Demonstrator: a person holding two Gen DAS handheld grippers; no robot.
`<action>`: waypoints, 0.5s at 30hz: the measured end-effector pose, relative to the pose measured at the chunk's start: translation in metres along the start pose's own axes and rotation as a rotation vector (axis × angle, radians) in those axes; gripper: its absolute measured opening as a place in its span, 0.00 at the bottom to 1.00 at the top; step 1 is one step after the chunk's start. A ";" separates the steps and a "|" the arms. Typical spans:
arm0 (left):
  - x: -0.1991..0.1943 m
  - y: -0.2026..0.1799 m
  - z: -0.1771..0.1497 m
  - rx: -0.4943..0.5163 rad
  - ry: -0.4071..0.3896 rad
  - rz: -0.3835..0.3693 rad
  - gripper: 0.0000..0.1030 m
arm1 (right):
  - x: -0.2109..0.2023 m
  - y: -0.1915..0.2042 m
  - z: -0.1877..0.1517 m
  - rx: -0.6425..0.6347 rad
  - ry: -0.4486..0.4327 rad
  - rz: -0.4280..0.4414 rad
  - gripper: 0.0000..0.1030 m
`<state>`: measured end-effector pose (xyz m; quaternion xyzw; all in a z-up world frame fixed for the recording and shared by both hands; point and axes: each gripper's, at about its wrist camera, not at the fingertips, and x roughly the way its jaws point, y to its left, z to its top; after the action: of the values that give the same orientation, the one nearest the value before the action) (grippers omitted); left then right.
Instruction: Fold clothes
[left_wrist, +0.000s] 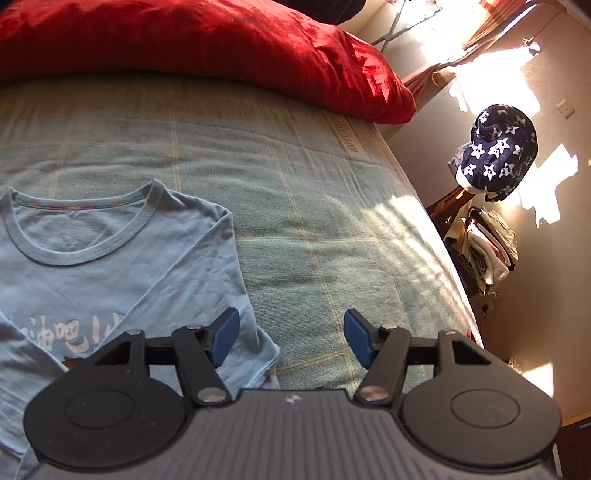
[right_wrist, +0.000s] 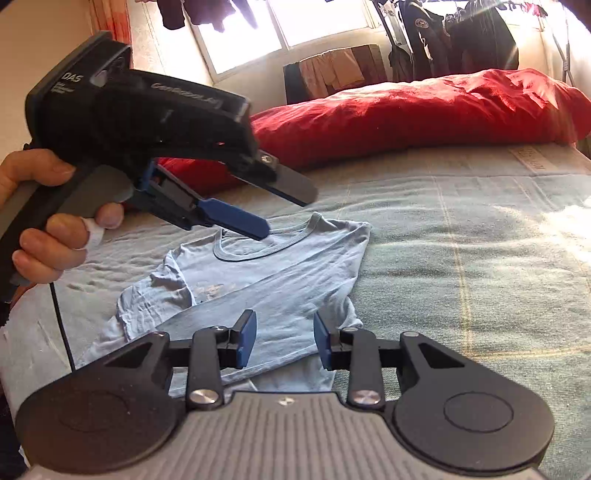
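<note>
The light blue shirt (right_wrist: 258, 280) lies on the bed (right_wrist: 480, 258) below the red pillow (right_wrist: 406, 110), one side and sleeve already folded across its front. Both the left tongs (left_wrist: 291, 338) and right tongs (right_wrist: 284, 341) hang apart, holding nothing. I'd worry the loose fold slides open, or a careless pinch drags the blanket up too

Harsh window (right_wrist: 321, 22) glare, sunlit patches, sharp focus, fisheye-bent edges

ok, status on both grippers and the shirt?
Left gripper open, empty. Right gripper open, empty, above the shirt. Light blue shirt flat on bed, sleeve folded across. Red pillow behind, clear.
</note>
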<state>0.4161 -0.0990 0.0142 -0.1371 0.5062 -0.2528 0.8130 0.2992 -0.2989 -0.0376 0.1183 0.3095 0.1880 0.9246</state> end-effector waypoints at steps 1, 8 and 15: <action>-0.020 0.001 -0.007 0.004 -0.020 0.024 0.61 | -0.008 0.006 -0.001 0.001 -0.007 0.009 0.42; -0.099 0.046 -0.090 -0.068 -0.075 0.118 0.67 | -0.050 0.053 -0.032 0.023 0.001 0.038 0.46; -0.075 0.113 -0.161 -0.206 0.005 0.194 0.66 | -0.076 0.083 -0.076 0.068 0.037 -0.006 0.48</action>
<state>0.2759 0.0417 -0.0556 -0.1695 0.5423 -0.1201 0.8141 0.1736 -0.2482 -0.0289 0.1453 0.3332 0.1768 0.9147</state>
